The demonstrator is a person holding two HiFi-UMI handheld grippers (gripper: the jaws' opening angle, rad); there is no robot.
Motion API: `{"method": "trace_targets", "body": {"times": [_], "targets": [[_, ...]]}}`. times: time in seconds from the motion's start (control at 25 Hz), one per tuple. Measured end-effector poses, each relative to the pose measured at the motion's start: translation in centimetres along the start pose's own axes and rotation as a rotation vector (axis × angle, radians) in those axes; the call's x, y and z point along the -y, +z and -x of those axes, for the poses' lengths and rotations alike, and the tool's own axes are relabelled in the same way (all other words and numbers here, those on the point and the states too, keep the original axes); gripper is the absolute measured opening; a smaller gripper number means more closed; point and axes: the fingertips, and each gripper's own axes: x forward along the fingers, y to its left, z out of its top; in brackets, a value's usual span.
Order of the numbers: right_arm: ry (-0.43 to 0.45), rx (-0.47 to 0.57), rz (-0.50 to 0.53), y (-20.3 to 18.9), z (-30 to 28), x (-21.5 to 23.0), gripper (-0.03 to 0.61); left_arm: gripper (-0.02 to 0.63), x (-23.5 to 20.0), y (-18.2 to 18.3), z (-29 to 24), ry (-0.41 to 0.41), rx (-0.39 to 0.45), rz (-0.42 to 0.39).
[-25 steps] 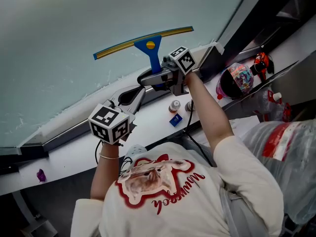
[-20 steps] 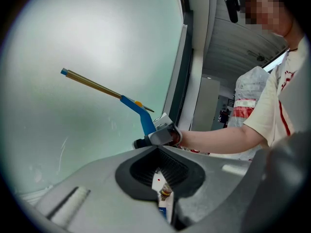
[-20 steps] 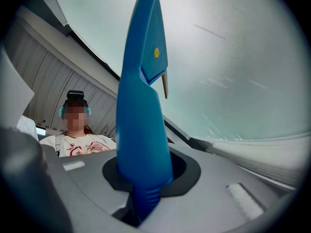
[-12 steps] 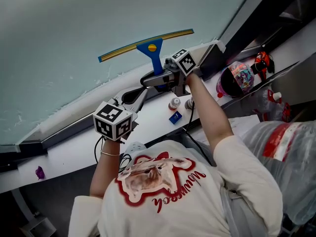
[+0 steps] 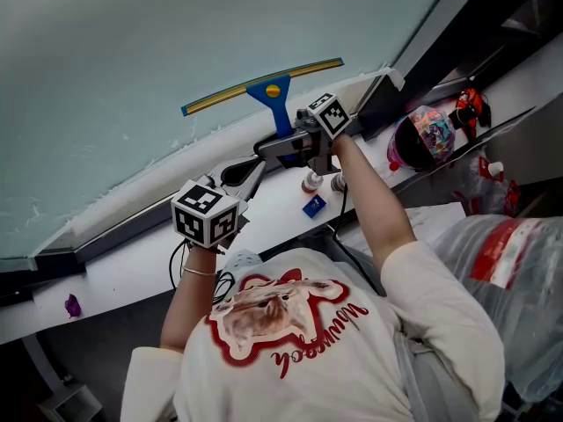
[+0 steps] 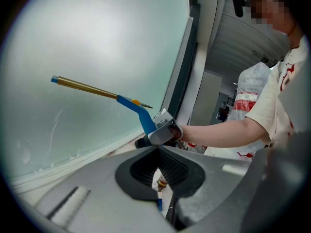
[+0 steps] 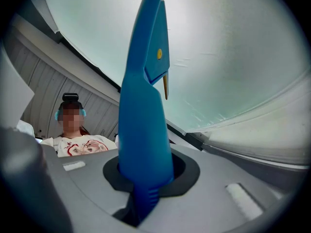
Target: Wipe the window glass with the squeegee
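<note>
Squeegee [image 5: 262, 88] blade rested against the window glass [image 5: 132, 42], low near the sill. Right hand-held gripper [image 5: 280, 144] clamped its blue handle, its jaws having just been closing tighter on it. Left hand-held gripper [image 5: 247, 171] hung nearby, jaws together, empty.

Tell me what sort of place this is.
Probably an indoor room, perhaps a workroom or store room, right at a big window. A wide pane of window glass fills the view, a white sill below it carries small bottles, and filled plastic bags are piled alongside.
</note>
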Motion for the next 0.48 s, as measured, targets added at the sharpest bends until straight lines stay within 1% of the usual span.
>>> {"method": "trace_targets", "body": {"times": [0.28, 0.48], "targets": [[-0.012, 0.022, -0.053, -1.3, 0.4, 1.4, 0.071, 0.006, -0.4, -1.7, -0.6, -0.014, -0.039, 0.028], [-0.026, 0.025, -0.072, -2.1, 0.6, 2.3, 0.066, 0.006, -0.8, -2.8, -1.0, -0.016, -0.065, 0.043]]}}
